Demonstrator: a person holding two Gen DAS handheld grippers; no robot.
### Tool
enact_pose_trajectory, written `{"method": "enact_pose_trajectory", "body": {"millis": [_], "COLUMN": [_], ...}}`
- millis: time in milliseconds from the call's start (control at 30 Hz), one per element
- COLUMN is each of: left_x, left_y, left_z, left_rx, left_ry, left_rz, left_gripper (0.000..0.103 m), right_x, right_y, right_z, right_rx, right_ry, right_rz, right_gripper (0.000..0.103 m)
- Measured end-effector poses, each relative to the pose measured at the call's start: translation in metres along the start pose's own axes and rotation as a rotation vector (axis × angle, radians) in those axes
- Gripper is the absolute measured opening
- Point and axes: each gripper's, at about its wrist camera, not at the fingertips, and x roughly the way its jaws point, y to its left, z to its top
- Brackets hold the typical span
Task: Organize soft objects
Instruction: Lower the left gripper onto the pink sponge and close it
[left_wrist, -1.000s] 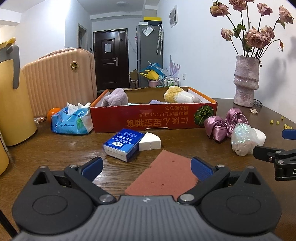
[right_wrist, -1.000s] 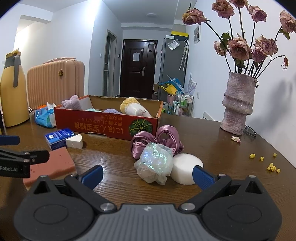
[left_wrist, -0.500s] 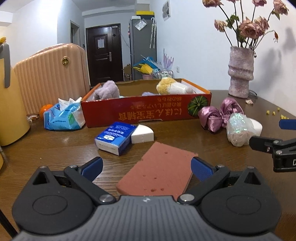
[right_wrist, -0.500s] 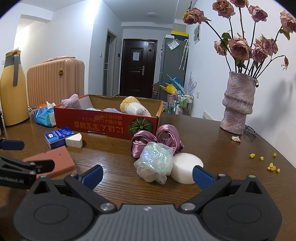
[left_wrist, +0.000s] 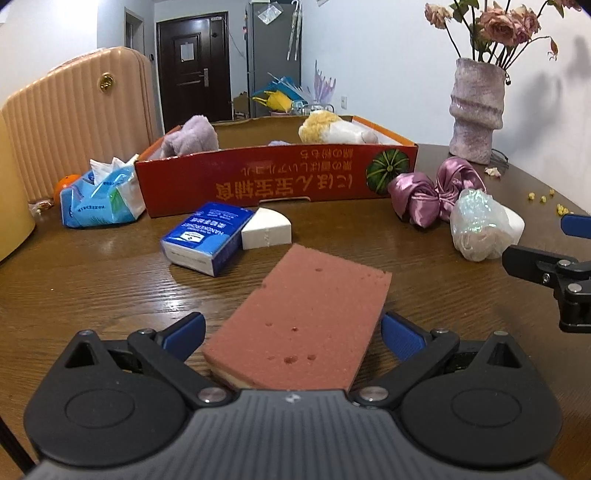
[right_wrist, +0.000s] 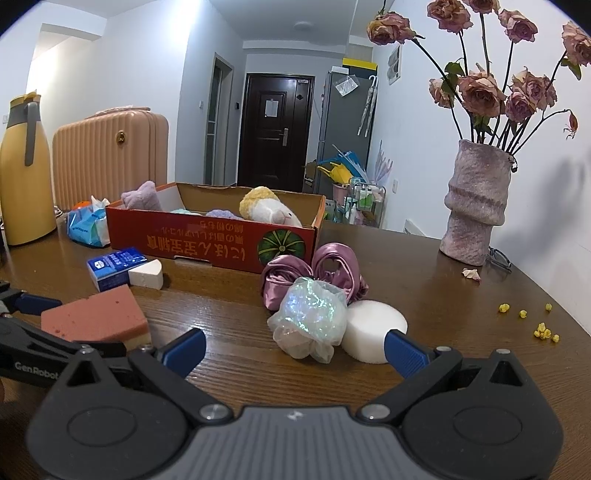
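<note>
Dark wood-grain tabletop (left_wrist: 110, 280), hallway door behind. Left hand-held gripper (left_wrist: 291, 334) released, jaws spread wide on either side of the near end of a pink sponge (left_wrist: 310, 314) lying flat; pads near its edges, contact not clear. Right hand-held gripper (right_wrist: 293, 349) also released, jaws apart, facing an iridescent mesh pouf (right_wrist: 308, 319) and a white round sponge (right_wrist: 373, 326) just beside it. Purple satin scrunchies (right_wrist: 314, 275) behind those. Red cardboard box (left_wrist: 280, 177) farther back holds plush toys. Blue tissue pack (left_wrist: 207, 236) touching a white wedge sponge (left_wrist: 266, 229).
</note>
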Motion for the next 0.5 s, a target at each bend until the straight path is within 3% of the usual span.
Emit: {"method": "enact_pose_trajectory", "body": {"millis": [167, 300, 500], "left_x": [0.0041, 0.0030, -0.0005], "left_y": [0.0014, 0.0027, -0.0002], "left_z": [0.0004, 0.0009, 0.0014], "left_rx": [-0.011, -0.019, -0.005], "left_ry": [0.014, 0.007, -0.016], "left_rz": [-0.011, -0.026, -0.047], "left_gripper": [0.103, 0.089, 0.085], "right_x": [0.0009, 0.0016, 0.0026], "right_y": [0.0001, 0.0003, 0.0000], "right_z": [0.0002, -0.0003, -0.0007], "right_rx": [-0.001, 0.000, 0.001], "right_ry": [0.005, 0.008, 0.010], "right_rz": [-0.002, -0.003, -0.002], "right_gripper": [0.103, 0.103, 0.103]}}
